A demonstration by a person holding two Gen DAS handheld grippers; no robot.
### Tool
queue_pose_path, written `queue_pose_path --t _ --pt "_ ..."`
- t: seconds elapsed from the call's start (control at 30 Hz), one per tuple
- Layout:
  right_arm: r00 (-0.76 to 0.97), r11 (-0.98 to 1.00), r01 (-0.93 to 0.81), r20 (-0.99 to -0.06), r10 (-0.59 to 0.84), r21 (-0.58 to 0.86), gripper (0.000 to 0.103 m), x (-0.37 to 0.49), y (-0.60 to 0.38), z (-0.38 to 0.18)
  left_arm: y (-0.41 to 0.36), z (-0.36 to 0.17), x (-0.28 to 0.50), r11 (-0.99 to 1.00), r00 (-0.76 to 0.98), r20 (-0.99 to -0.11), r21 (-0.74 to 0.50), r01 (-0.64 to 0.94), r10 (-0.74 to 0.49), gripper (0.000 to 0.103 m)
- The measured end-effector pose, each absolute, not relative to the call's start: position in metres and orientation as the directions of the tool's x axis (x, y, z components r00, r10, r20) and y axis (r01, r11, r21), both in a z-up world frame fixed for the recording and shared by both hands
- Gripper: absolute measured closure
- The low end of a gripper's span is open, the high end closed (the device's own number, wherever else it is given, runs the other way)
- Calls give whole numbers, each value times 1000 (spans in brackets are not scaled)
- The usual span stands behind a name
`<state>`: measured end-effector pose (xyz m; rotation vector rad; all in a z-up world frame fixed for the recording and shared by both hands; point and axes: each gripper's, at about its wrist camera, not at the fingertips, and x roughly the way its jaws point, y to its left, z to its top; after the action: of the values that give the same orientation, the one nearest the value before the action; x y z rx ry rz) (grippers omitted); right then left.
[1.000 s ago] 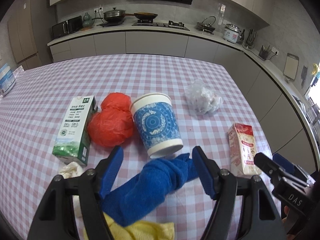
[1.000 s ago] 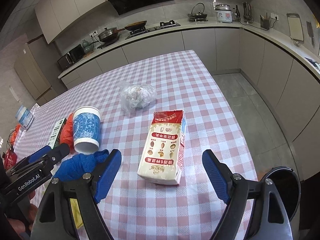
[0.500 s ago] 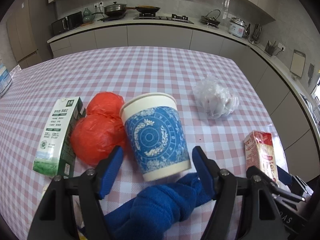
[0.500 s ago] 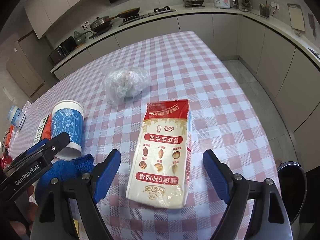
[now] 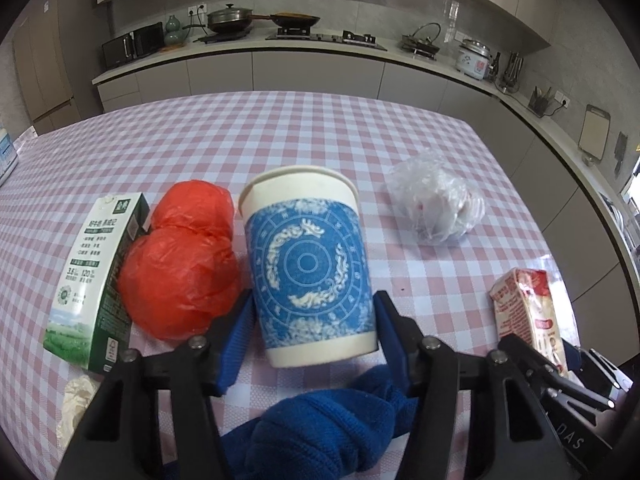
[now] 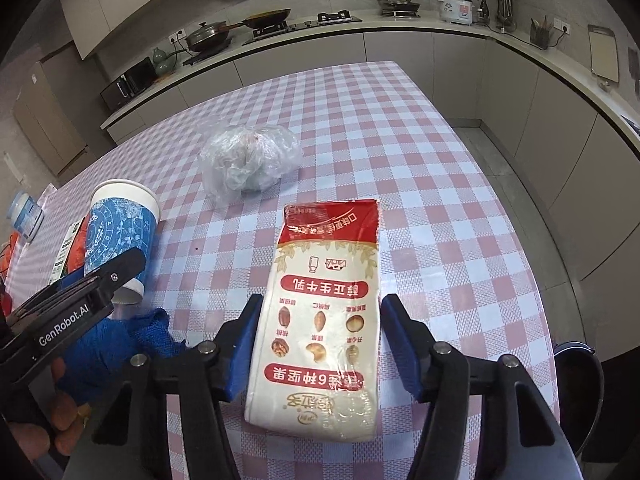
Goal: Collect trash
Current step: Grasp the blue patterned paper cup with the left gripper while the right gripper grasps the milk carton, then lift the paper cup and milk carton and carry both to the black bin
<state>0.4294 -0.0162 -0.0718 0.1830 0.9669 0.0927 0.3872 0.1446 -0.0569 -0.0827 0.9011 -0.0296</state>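
Left tongs [image 5: 314, 330] tilted down, jaws just closing, pads clamped against blue-patterned white paper cup [image 5: 308, 260] lying on pink-checked tabletop [image 5: 320, 136]. Right tongs [image 6: 318, 344], same tilt, just closing, pads squeezing flat red-and-cream milk carton [image 6: 324, 312]. Crinkled red plastic bag [image 5: 180, 268] touches cup; only left view shows it whole. Black bin [image 6: 580, 392] only in right view.

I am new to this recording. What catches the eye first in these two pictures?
The blue-patterned paper cup stands between the left hand-held gripper fingers, red plastic bag beside it. The red-and-white milk carton lies flat between the right hand-held gripper fingers; both jaws have just been closing.
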Motion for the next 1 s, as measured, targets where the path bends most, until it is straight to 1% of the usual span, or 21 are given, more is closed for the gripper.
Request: queue_pose_path --t 0.1,0.4,0.67,1.0 --pt "582 977 -7 -793 179 215 50 424 -19 -67 142 -48 379 996 640 -765 -89 6 -72 44" --pt "595 972 -24 -778 202 234 51 407 -27 -64 140 -31 358 993 658 -745 -109 39 -107 44" --pt "619 967 -39 -753 222 253 51 381 -42 -45 127 -23 330 989 660 -737 -124 78 -144 44" --pt "651 961 -23 -725 223 275 51 335 -81 -24 76 -20 293 974 642 -733 -142 178 -224 44"
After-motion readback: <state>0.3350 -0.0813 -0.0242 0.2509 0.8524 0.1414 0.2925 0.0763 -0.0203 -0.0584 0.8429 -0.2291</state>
